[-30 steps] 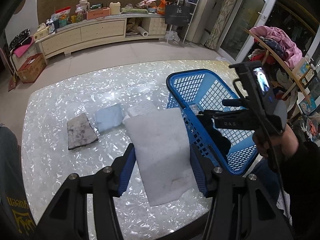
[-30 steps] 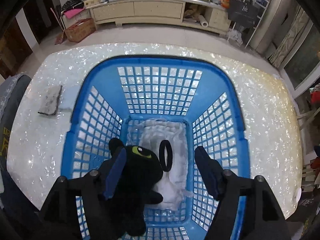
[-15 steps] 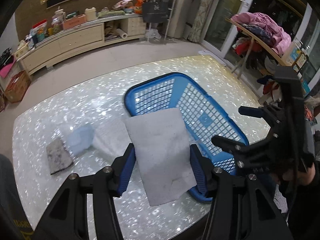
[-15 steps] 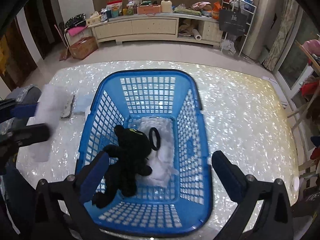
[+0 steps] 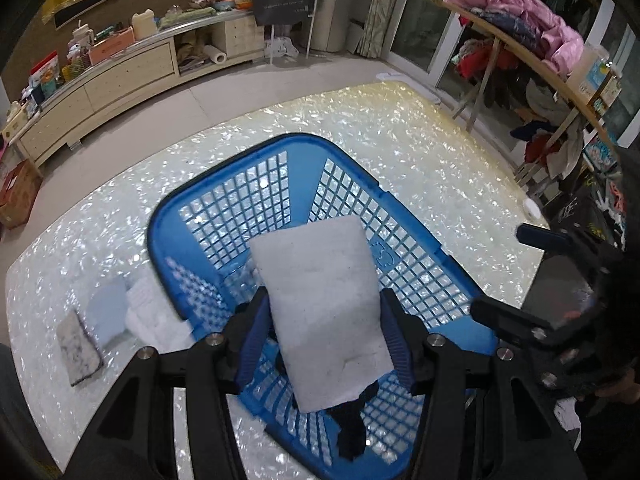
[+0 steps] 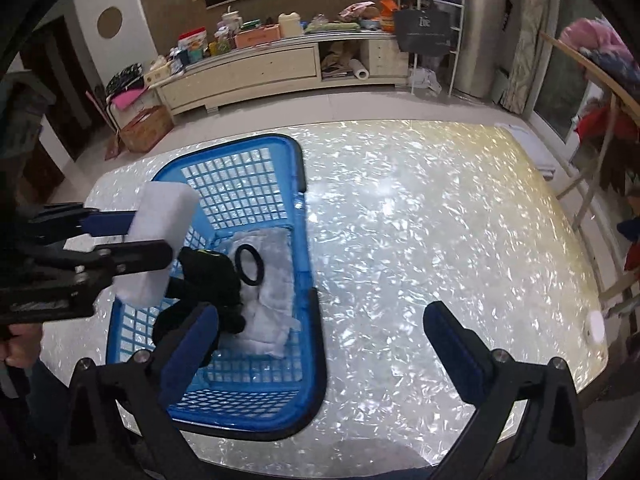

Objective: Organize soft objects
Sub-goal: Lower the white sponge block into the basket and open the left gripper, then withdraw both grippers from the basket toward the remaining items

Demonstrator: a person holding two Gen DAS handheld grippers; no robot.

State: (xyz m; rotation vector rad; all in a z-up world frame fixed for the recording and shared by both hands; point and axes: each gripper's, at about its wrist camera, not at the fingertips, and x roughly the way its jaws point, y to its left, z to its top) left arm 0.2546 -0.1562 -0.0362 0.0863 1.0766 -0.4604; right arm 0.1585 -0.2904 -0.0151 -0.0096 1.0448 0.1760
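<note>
You had one blue basket (image 5: 192, 208) on the table. Inside it lay one black plush toy (image 6: 208, 276), one black ring (image 6: 250, 264) and one white cloth (image 6: 272, 300). One white foam pad (image 5: 324, 312) hung above. Three flat pieces, grey (image 5: 78, 346), pale blue (image 5: 107, 312) and white (image 5: 154, 316), lay outside.

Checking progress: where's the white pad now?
The pad is gripped in the left claw, held over the blue basket, above the black plush.
</note>
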